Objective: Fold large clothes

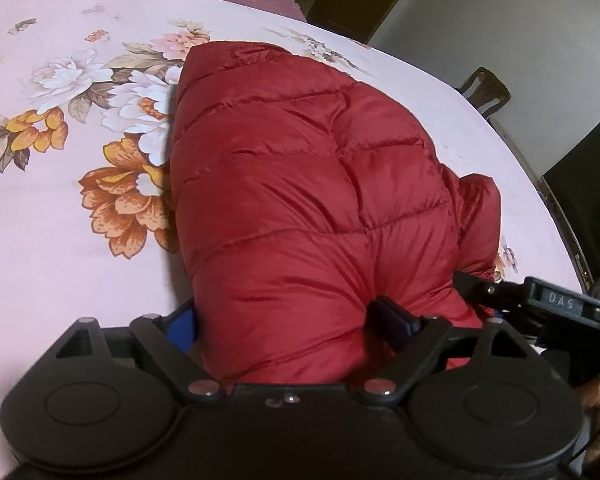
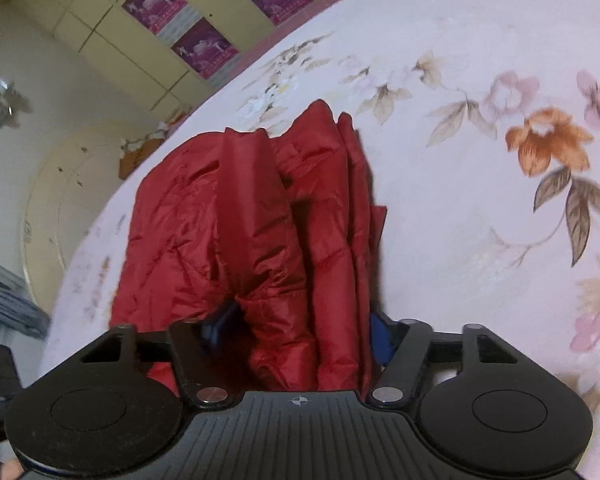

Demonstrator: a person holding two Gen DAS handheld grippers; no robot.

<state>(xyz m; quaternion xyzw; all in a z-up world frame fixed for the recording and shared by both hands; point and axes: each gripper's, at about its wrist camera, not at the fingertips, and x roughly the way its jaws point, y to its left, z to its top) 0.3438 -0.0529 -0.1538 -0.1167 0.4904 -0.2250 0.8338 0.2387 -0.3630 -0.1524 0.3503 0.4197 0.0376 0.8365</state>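
With the red puffer jacket (image 1: 300,184) bundled on the floral bedsheet (image 1: 60,240), your left gripper (image 1: 292,316) and right gripper (image 2: 300,328) each pinch thick folds; it looks light, springy and slippery, so grip deep seams.

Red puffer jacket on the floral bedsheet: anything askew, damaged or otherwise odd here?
No damage shows. The red puffer jacket lies bunched on the floral bedsheet, its layers ridged unevenly in the right wrist view. One lobe sticks out at its side, near the right hand-held gripper.
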